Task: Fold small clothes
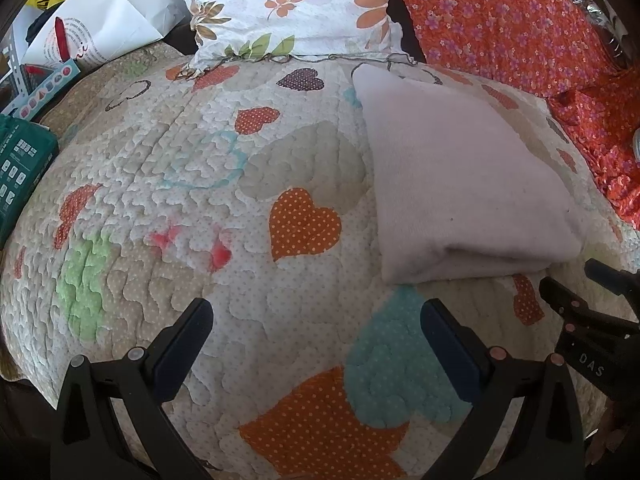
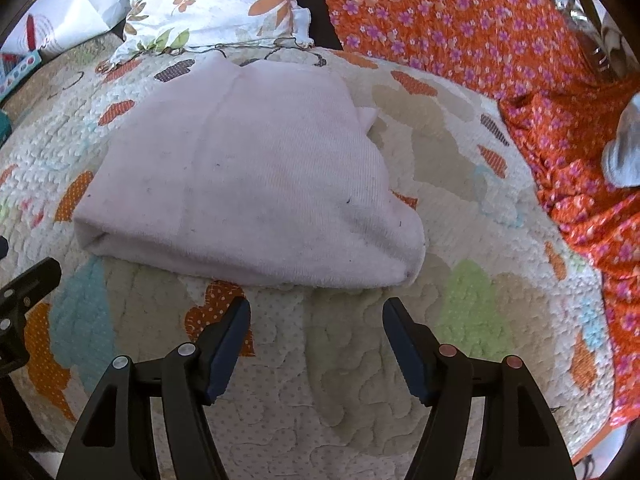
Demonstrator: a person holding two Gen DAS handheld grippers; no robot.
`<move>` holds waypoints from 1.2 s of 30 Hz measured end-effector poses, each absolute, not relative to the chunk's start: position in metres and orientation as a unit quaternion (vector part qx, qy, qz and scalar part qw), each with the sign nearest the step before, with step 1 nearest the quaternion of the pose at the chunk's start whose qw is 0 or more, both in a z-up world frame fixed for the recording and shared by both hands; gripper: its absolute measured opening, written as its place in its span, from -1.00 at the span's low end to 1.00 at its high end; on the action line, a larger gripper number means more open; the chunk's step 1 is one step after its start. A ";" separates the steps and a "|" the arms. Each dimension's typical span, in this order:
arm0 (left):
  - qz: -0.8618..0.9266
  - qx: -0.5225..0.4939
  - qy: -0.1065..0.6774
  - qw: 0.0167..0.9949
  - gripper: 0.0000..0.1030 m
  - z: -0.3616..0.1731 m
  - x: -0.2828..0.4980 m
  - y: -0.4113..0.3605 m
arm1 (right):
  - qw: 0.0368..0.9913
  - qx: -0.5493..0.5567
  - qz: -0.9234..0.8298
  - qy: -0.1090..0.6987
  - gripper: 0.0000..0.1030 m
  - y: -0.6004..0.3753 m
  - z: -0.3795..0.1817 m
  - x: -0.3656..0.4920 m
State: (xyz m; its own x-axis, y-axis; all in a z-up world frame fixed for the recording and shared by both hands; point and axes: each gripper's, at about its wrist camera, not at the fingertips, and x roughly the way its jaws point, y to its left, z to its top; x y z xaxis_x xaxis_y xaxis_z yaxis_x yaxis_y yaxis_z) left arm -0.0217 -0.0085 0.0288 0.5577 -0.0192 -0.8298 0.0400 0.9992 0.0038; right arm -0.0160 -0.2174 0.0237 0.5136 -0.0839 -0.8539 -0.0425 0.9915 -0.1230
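Observation:
A pale pink garment (image 1: 460,184) lies folded into a flat rectangle on the heart-patterned quilt (image 1: 208,184). In the right wrist view the garment (image 2: 248,184) lies straight ahead, its folded near edge just beyond my fingertips. My left gripper (image 1: 316,316) is open and empty, hovering over the quilt to the left of the garment. My right gripper (image 2: 316,316) is open and empty, just short of the garment's near edge. The right gripper also shows at the right edge of the left wrist view (image 1: 580,284). The left gripper shows at the left edge of the right wrist view (image 2: 28,284).
A flowered white pillow (image 1: 288,8) lies at the far edge of the quilt. An orange flowered cloth (image 2: 500,28) covers the right side, with a grey-white item (image 2: 628,148) on it. White paper bags (image 1: 108,12) and a green box (image 1: 20,164) sit at the left.

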 end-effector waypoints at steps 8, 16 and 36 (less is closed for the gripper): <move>-0.017 0.017 0.472 0.881 1.00 0.026 -0.021 -0.010 | 0.872 -0.100 -0.022 0.478 0.47 -0.209 0.028 -0.021; -0.018 0.017 0.473 0.881 1.00 0.025 -0.021 -0.009 | 0.873 -0.109 -0.023 0.474 0.49 -0.206 0.029 -0.023; -0.018 0.018 0.481 0.876 1.00 0.021 -0.021 -0.007 | 0.875 -0.119 -0.025 0.469 0.51 -0.203 0.030 -0.024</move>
